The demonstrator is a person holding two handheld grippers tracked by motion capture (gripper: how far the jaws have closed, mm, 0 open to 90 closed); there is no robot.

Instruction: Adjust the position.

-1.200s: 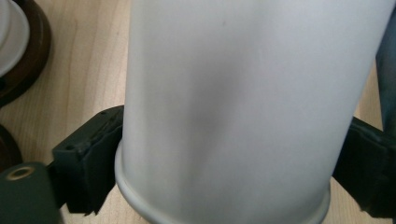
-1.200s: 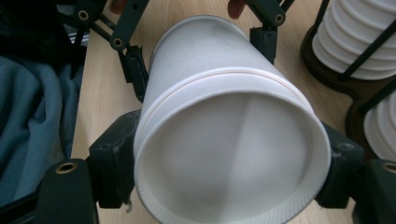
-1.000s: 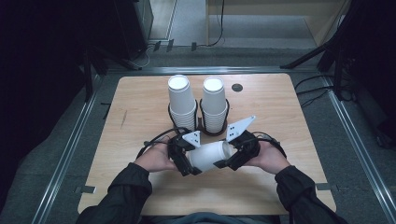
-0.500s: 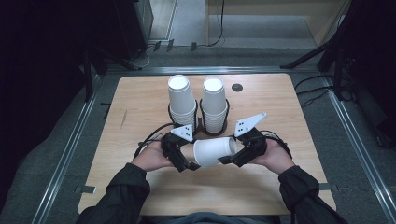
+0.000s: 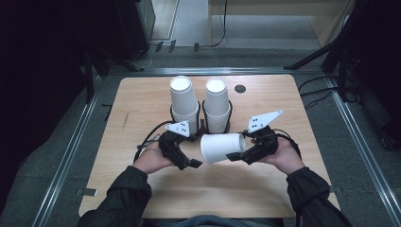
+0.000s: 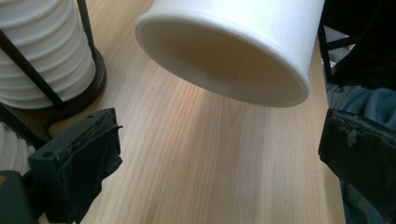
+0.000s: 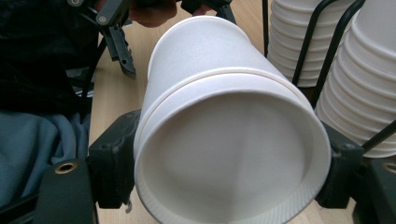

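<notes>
In the high view, the right tool (image 5: 235,156) clamps the base end of a white paper cup (image 5: 222,147) lying sideways just above the pale wooden worktop (image 5: 142,99), in front of two stacks of white cups in black wire holders (image 5: 201,106), while the left tool (image 5: 196,163) stands open beside its mouth. The left gripper view shows the cup's rim (image 6: 219,65) beyond both spread jaws, untouched. In the right gripper view both pads squeeze the cup (image 7: 229,140) near its bottom, so a light, even grip should avoid crushing it.

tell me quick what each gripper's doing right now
left gripper: open, holding nothing.
right gripper: shut on the white paper cup, held on its side.
</notes>
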